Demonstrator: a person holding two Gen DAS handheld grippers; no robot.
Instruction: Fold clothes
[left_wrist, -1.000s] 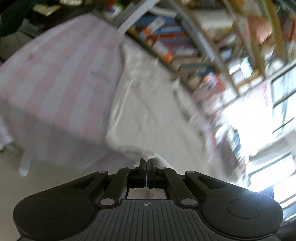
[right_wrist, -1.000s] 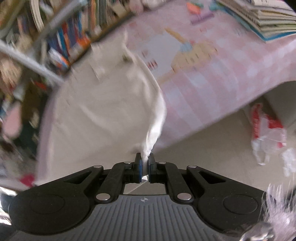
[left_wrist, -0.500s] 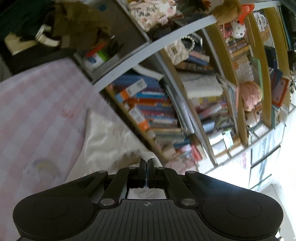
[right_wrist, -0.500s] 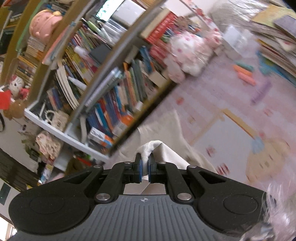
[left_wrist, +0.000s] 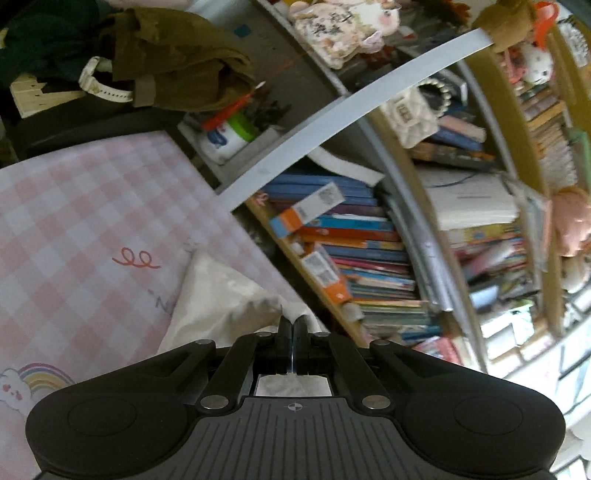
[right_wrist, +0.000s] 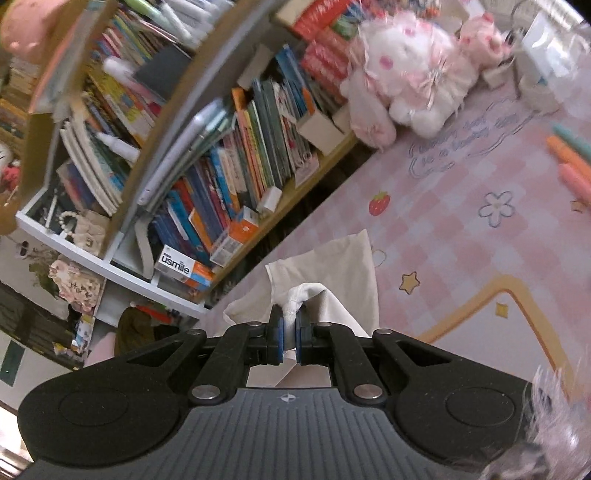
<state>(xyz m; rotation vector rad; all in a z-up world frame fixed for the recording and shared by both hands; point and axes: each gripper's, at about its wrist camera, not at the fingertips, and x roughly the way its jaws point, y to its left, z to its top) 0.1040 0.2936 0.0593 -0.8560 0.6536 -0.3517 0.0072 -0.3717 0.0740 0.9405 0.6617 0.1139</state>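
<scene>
Bookshelves (left_wrist: 369, 258) crammed with books and toys fill the view past both grippers, with a pink checked cloth (left_wrist: 74, 229) covering the table below them. On that cloth lies a cream garment (right_wrist: 343, 269), spread ahead of and beneath the fingers. Left gripper (left_wrist: 292, 325) is pinched tight on a bit of the garment's edge, the fabric bunching just left of its tips. Right gripper (right_wrist: 289, 325) is likewise clamped on a rolled fold of the same garment, a wad of cloth showing between its blue pads, the rest trailing forward and to the right onto the table.

Judging by this, the fold is mid-way: two held corners are being carried over the part that lies flat, towards the shelf side. Next move likely calls for lowering both corners together onto the far edge, keeping them level and square, then letting go so the top layer settles without creasing or sliding off the back of the table
</scene>
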